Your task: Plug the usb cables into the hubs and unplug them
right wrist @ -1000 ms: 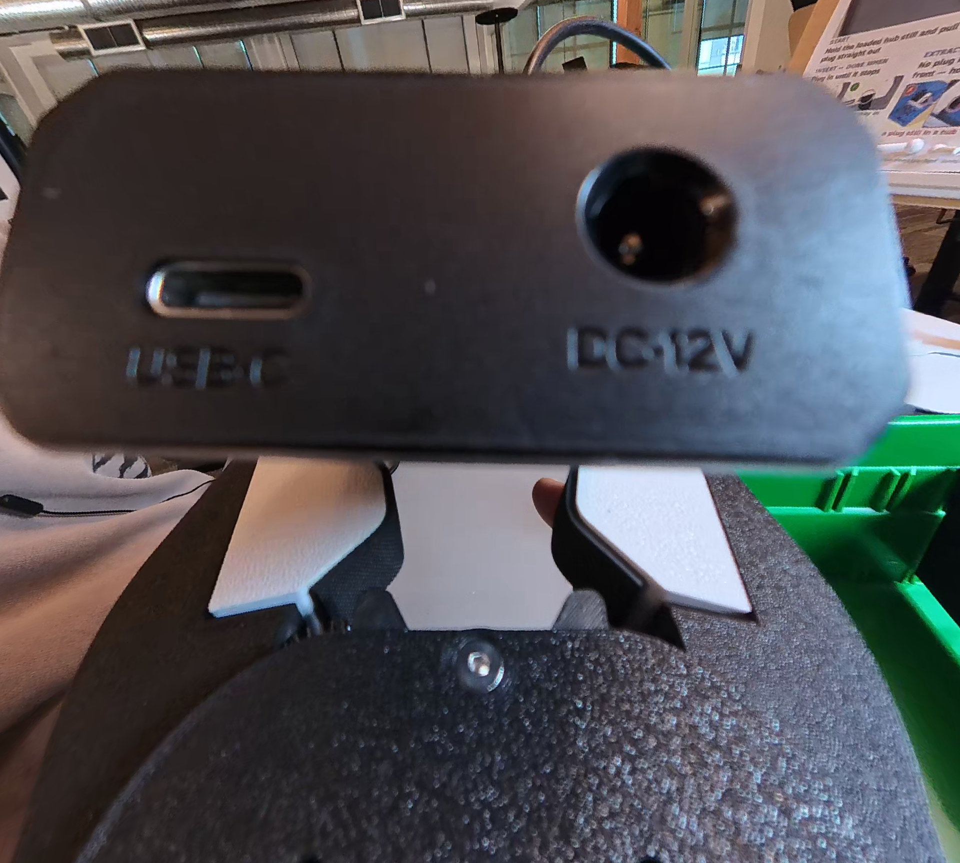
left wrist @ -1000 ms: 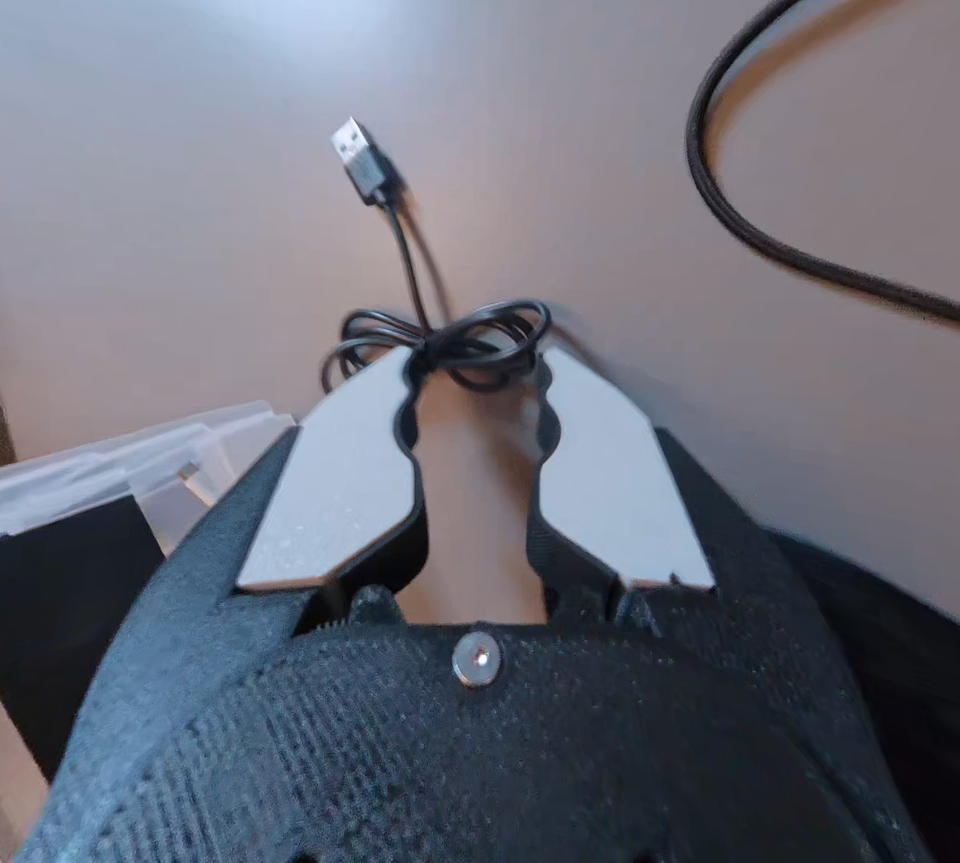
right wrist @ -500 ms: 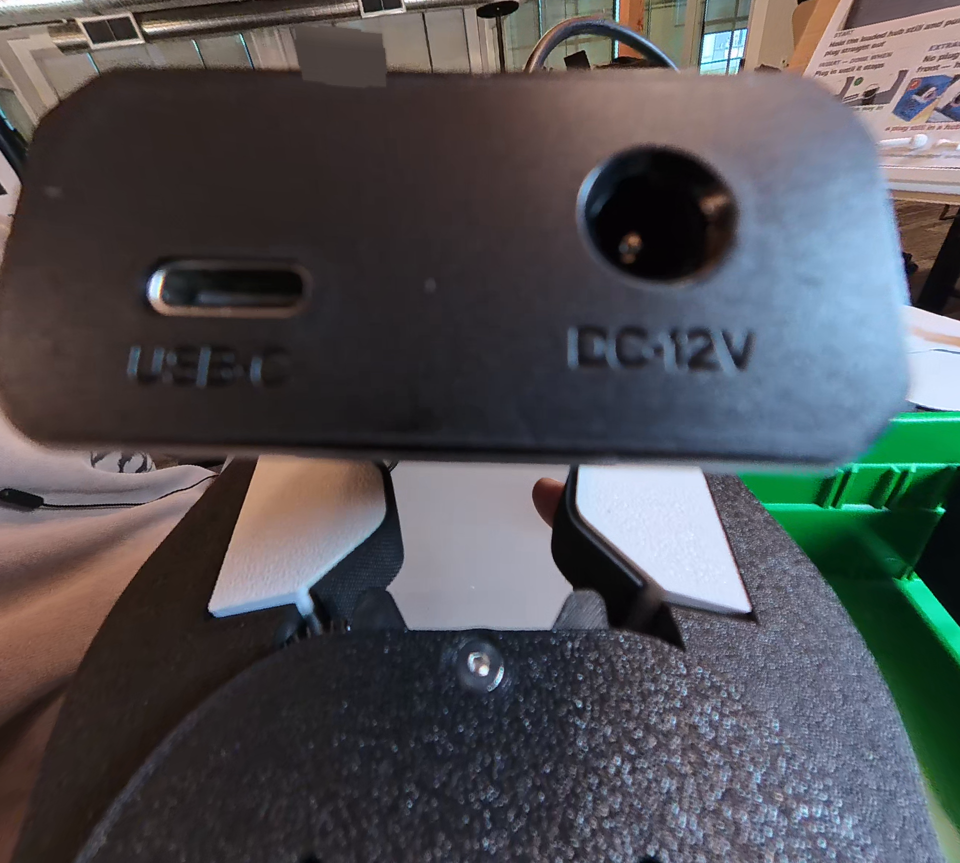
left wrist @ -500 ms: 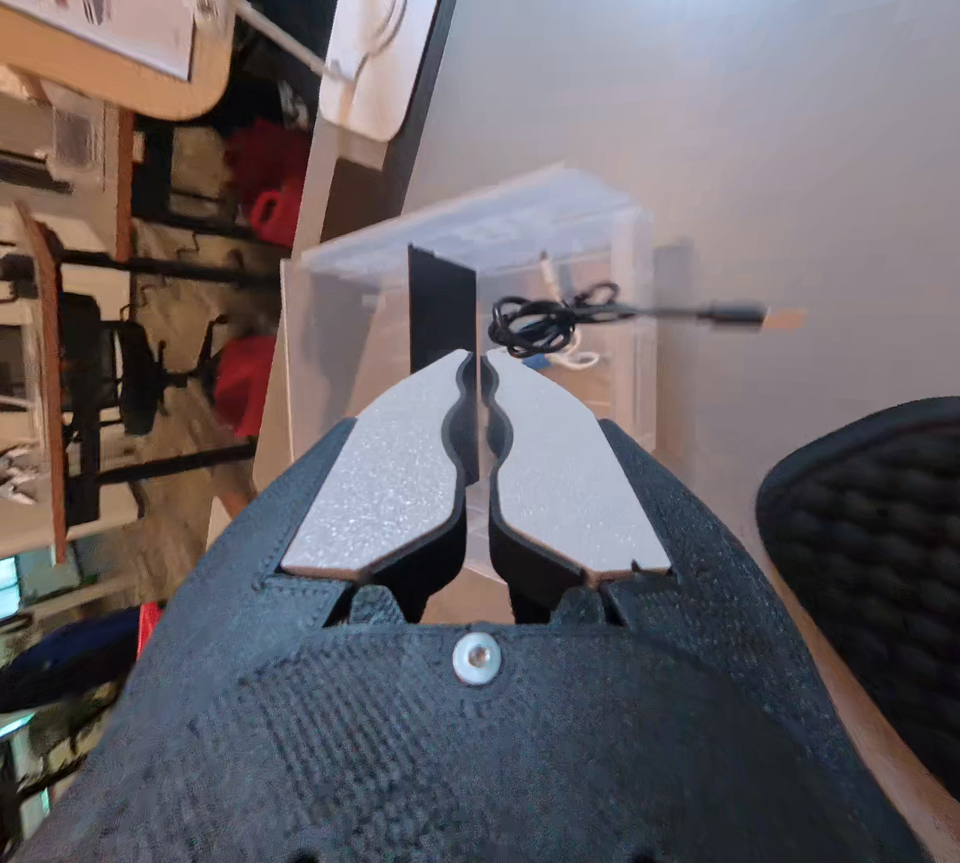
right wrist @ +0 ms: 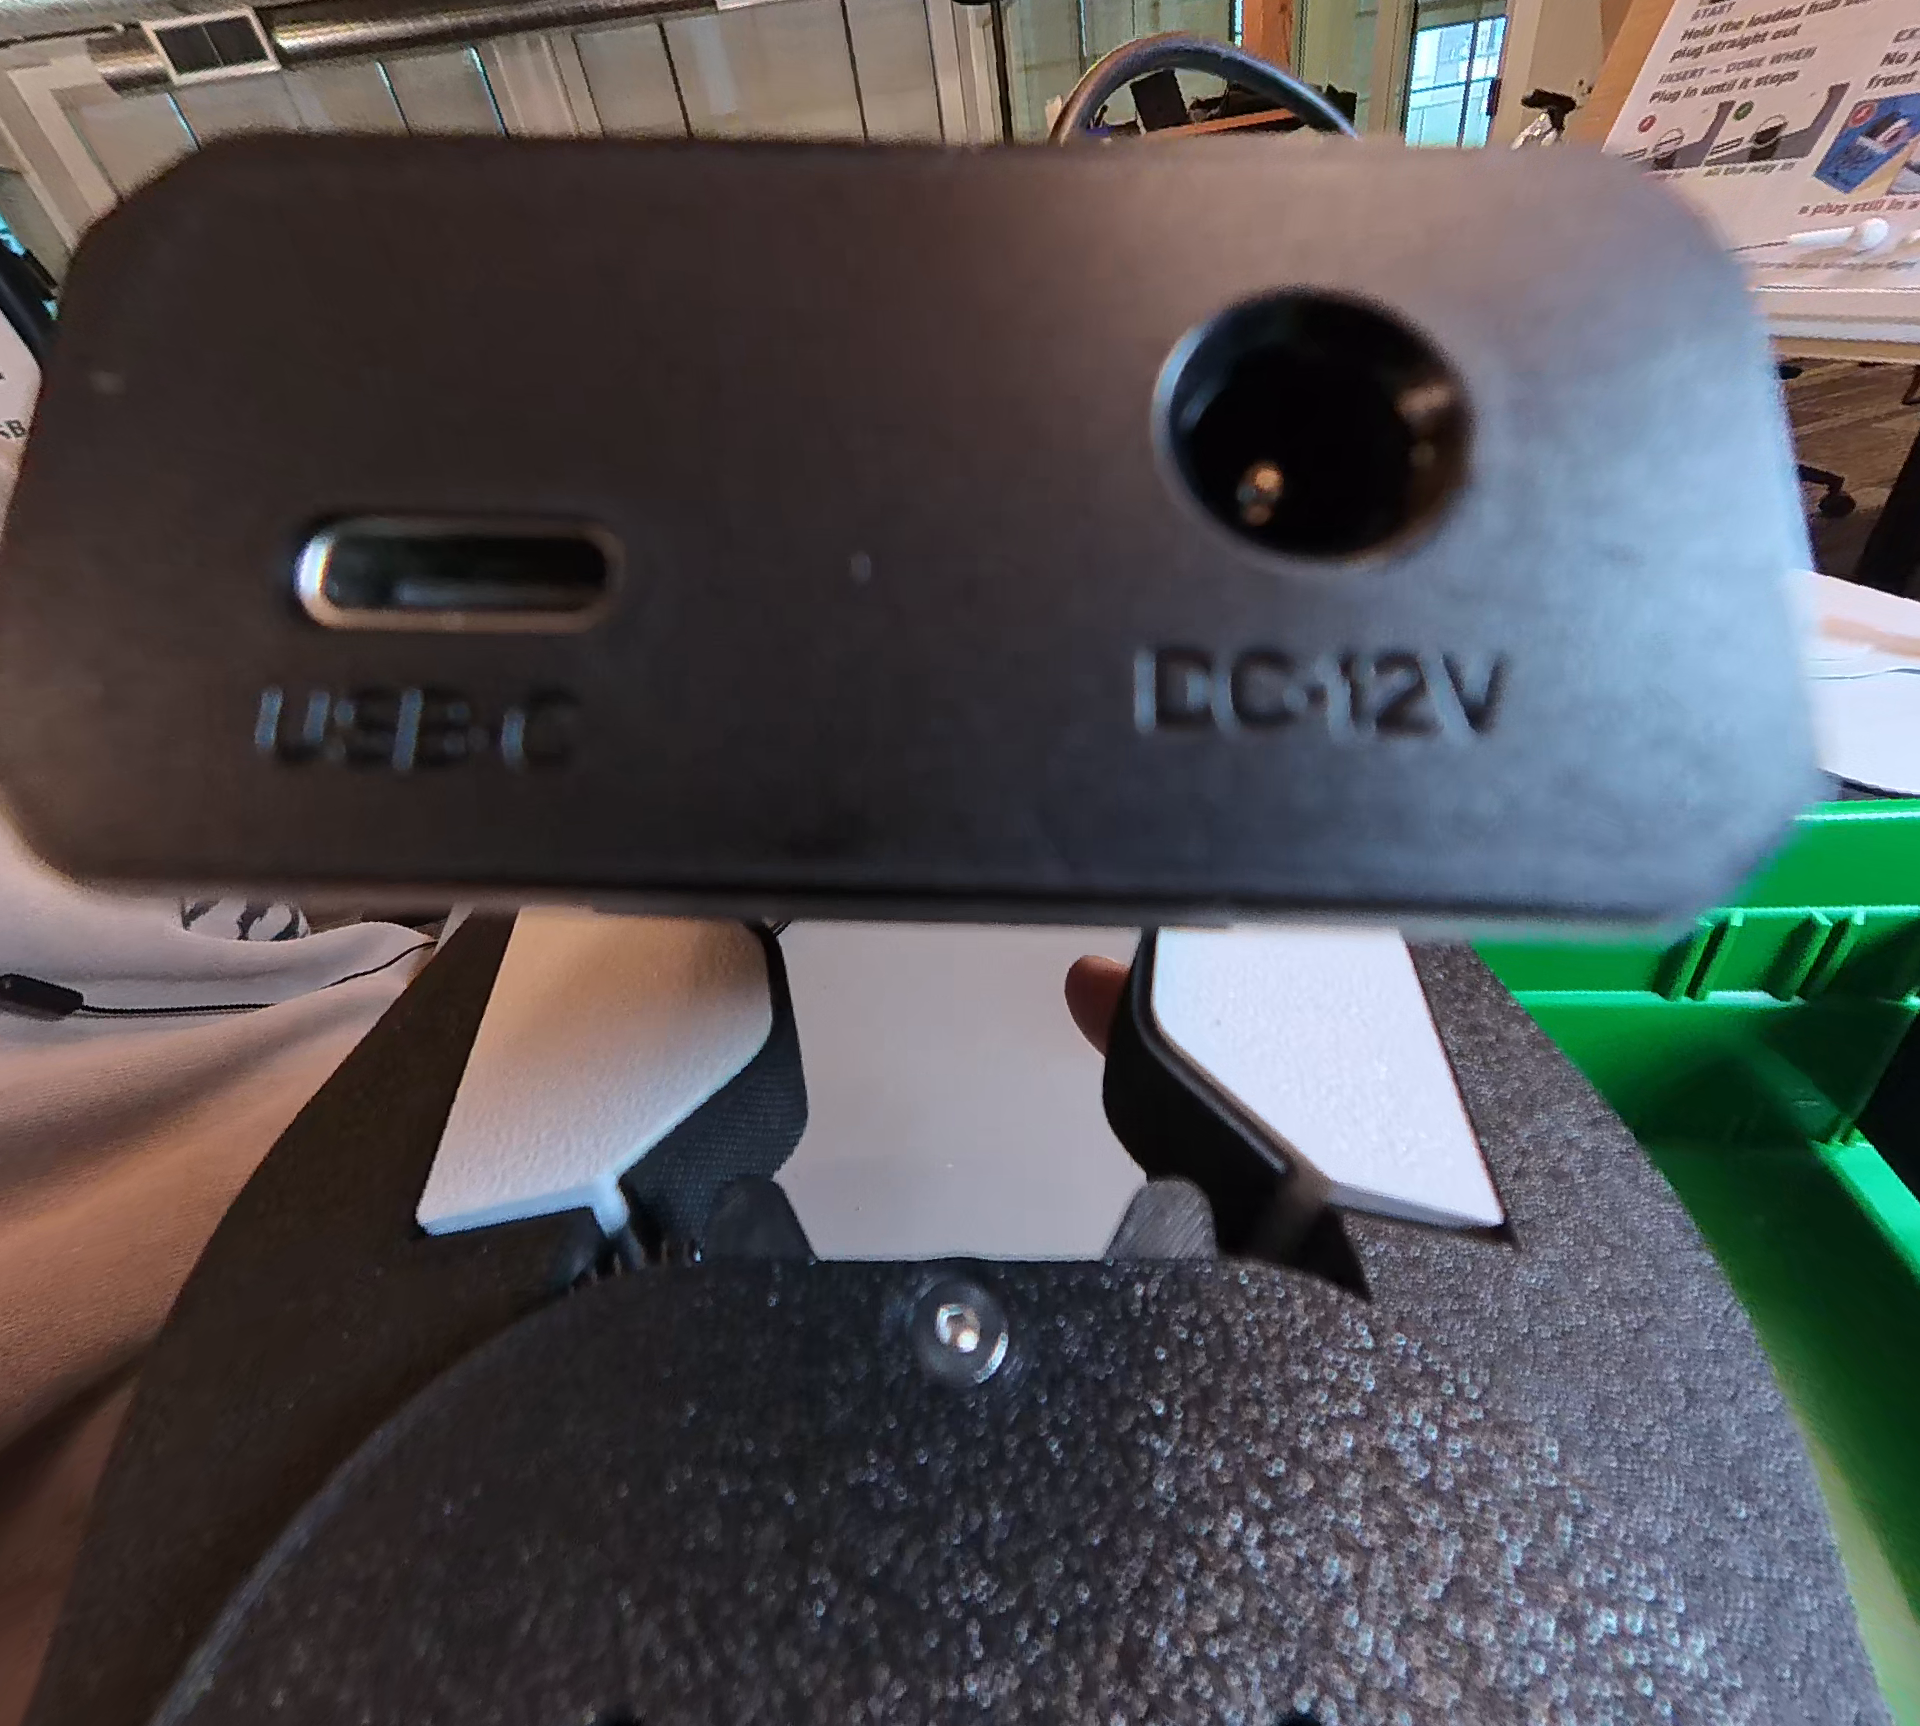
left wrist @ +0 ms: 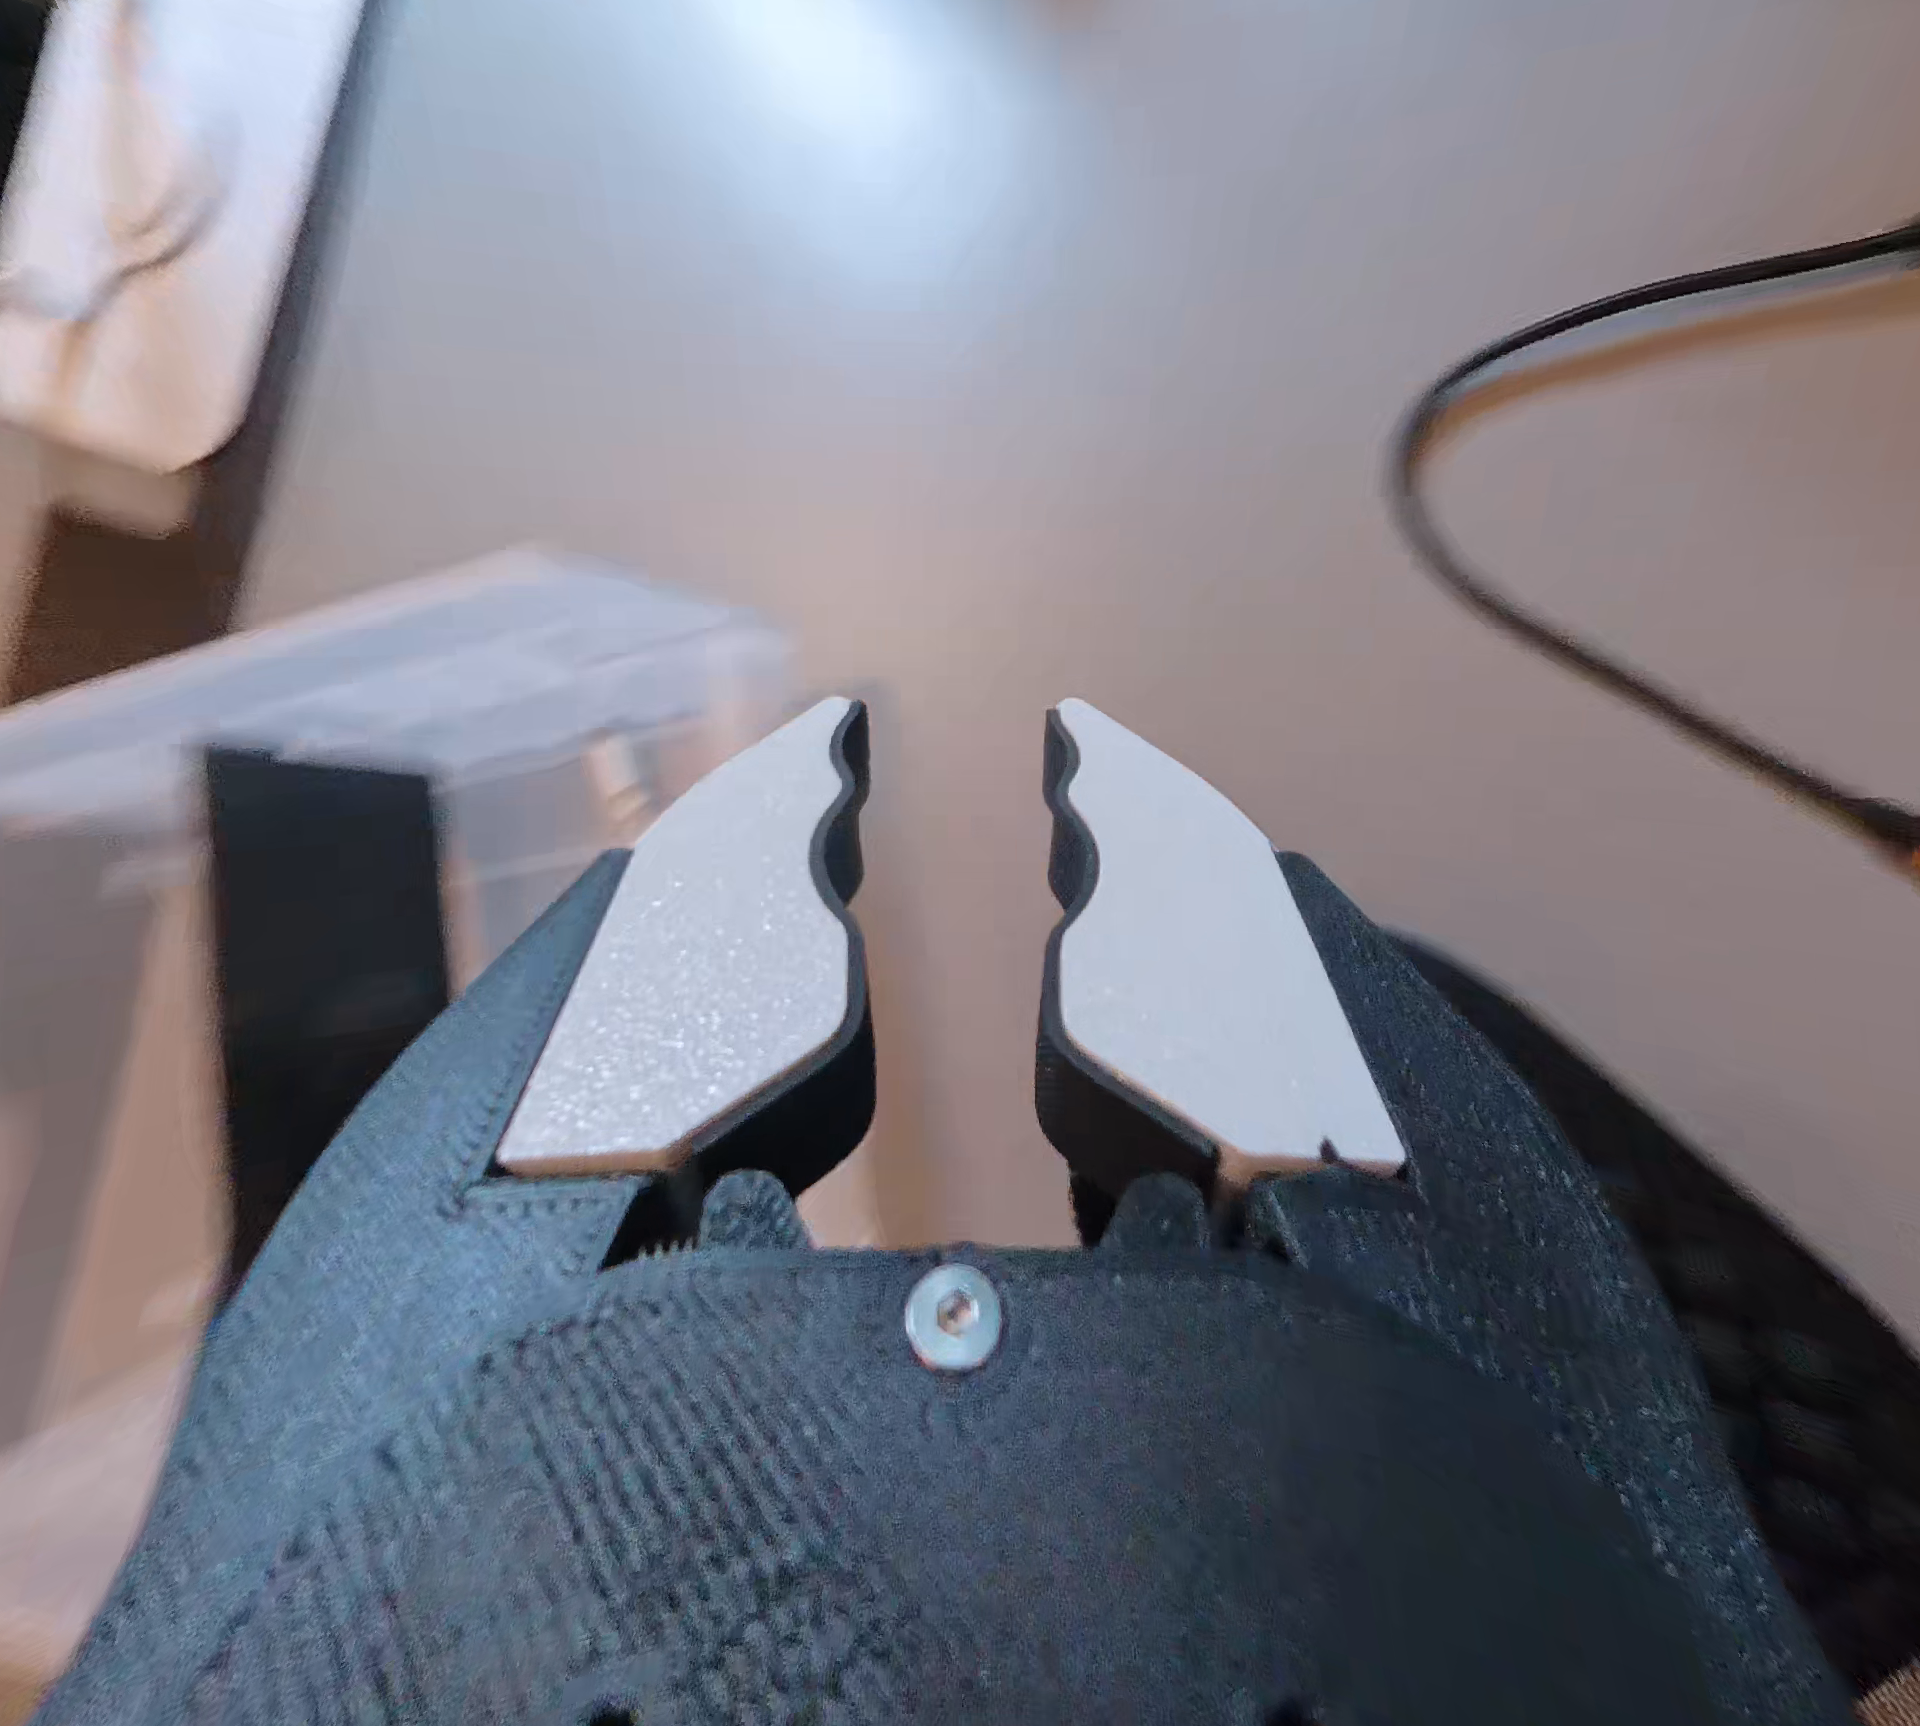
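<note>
My left gripper [left wrist: 956, 720] is open and empty above the pale table [left wrist: 1039, 388], beside a clear plastic box [left wrist: 436, 668]. No small coiled usb cable shows in this view. A thick black braided cable [left wrist: 1538, 616] curves across the table at the right. My right gripper [right wrist: 956, 1011] is shut on a black hub [right wrist: 883, 450] and holds it up close to the camera. The hub's end face points at the camera and has an oval port at left and a round socket at right. The hub hides the fingertips. A thin black cable loop [right wrist: 1195, 61] shows behind the hub.
A black upright panel [left wrist: 322, 938] stands at the clear box. A green plastic bin [right wrist: 1766, 1074] is at the right of the right wrist view. A grey cloth [right wrist: 156, 1105] lies at its left. A printed poster board [right wrist: 1787, 14] stands at far right. One gripper's finger ends stand about 25 centimeters off the other's.
My left gripper closed on the small coiled usb cable, carried it over the clear box, then opened; the cable is gone from view. The right gripper and hub have not moved.
</note>
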### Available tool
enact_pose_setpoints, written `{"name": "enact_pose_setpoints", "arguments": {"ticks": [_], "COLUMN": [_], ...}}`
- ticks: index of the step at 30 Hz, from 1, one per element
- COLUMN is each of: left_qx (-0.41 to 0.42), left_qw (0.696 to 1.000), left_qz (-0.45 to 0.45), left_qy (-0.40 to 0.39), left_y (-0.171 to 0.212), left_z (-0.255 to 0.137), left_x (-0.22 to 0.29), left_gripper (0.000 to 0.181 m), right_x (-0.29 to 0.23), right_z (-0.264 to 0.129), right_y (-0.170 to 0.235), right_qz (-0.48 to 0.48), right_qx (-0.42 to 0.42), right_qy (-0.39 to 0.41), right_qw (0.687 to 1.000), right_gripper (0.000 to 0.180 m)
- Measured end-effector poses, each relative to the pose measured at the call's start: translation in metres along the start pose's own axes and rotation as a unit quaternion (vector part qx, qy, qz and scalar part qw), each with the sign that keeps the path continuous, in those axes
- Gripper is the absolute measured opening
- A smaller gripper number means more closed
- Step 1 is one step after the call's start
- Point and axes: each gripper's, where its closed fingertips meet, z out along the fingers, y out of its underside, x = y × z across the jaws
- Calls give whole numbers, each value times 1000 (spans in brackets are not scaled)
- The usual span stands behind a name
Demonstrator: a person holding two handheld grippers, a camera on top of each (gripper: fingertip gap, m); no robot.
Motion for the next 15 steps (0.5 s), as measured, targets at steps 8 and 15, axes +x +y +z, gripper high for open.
{"name": "enact_pose_setpoints", "arguments": {"ticks": [8,15], "left_qx": [22,43], "left_qw": [962,898], "left_qz": [199,312], "left_qy": [188,308], "left_y": [-50,-78], "left_z": [64,83], "left_x": [136,209], "left_gripper": [33,34], "right_x": [-1,-2], "right_z": [3,1], "right_y": [4,3], "right_qz": [0,-5], "right_qx": [-7,-8], "right_qy": [-2,-3], "right_qw": [1000,1000], "right_gripper": [71,72]}}
